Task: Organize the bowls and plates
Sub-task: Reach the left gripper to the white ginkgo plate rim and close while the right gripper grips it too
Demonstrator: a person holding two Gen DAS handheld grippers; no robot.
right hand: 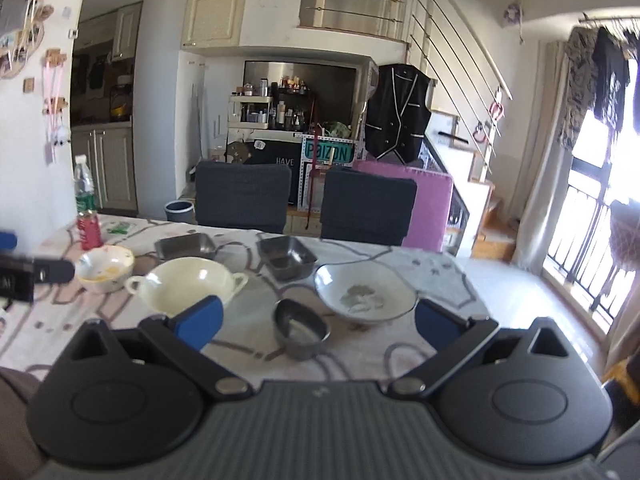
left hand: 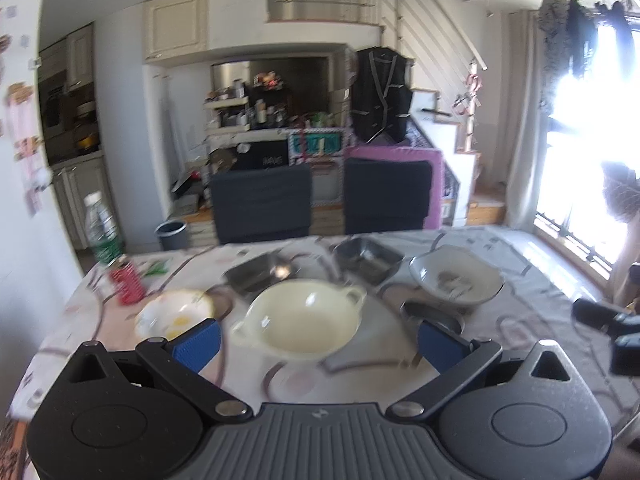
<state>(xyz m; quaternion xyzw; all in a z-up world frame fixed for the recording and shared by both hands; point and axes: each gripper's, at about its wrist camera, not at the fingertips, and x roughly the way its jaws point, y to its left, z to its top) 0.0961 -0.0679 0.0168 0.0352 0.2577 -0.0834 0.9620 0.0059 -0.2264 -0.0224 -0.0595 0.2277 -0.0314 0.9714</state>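
Observation:
A cream two-handled bowl (left hand: pixel 302 318) (right hand: pixel 188 286) stands on the table between the fingers of my open left gripper (left hand: pixel 320 346). Left of it is a small white bowl with yellow marks (left hand: pixel 174 314) (right hand: pixel 105 267). Behind stand two square steel dishes (left hand: pixel 260 273) (left hand: pixel 368 259) (right hand: pixel 185 246) (right hand: pixel 286 258). A wide grey-white bowl (left hand: pixel 456 280) (right hand: pixel 366 294) sits to the right. A small dark metal bowl (right hand: pixel 301 328) (left hand: pixel 434 314) lies between the fingers of my open right gripper (right hand: pixel 318 320). Neither gripper holds anything.
A red can (left hand: pixel 127 282) (right hand: pixel 89 232) and a clear water bottle (left hand: pixel 102 228) (right hand: pixel 84 188) stand at the table's left far corner. Two dark chairs (right hand: pixel 242 196) (right hand: pixel 368 208) line the far edge. A patterned cloth (right hand: pixel 440 276) covers the table.

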